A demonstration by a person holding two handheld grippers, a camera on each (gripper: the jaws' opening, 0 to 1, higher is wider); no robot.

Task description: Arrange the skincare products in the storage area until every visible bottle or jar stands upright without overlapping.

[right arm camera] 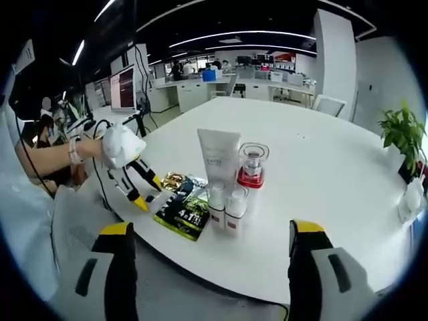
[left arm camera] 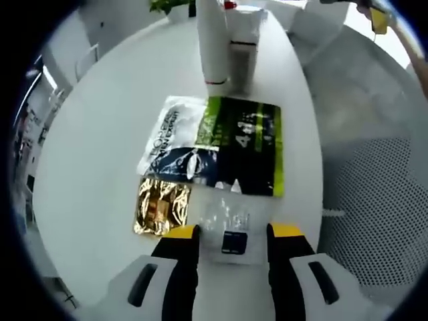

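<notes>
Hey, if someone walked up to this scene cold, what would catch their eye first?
Probably the flat black-and-green sachet lying on the round white table, with a crinkled gold foil packet and a small clear sachet beside it, the latter between the left tool's open yellow tips. Behind them a tall white tube and a clear red-collared pump bottle stand upright together.
</notes>
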